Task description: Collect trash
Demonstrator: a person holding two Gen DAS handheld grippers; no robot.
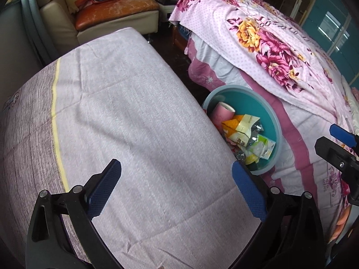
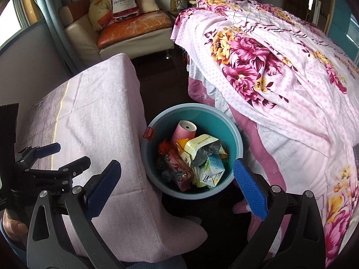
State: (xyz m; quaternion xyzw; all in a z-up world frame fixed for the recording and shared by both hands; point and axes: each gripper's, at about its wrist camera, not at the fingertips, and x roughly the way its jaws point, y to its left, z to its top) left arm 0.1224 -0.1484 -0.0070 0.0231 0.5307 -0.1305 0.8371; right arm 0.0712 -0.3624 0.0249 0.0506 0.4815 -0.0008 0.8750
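Both claws, left (image 1: 177,188) and right (image 2: 177,188), gape empty. The trash (image 2: 193,159) fills the bin (image 2: 237,134) at centre frame; a careless reach could tip it against the bed (image 2: 280,89).

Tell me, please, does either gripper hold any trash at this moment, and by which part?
Nothing is held. The left gripper and the right gripper are both open and empty. The wrappers and cartons lie inside the round teal plastic bin.
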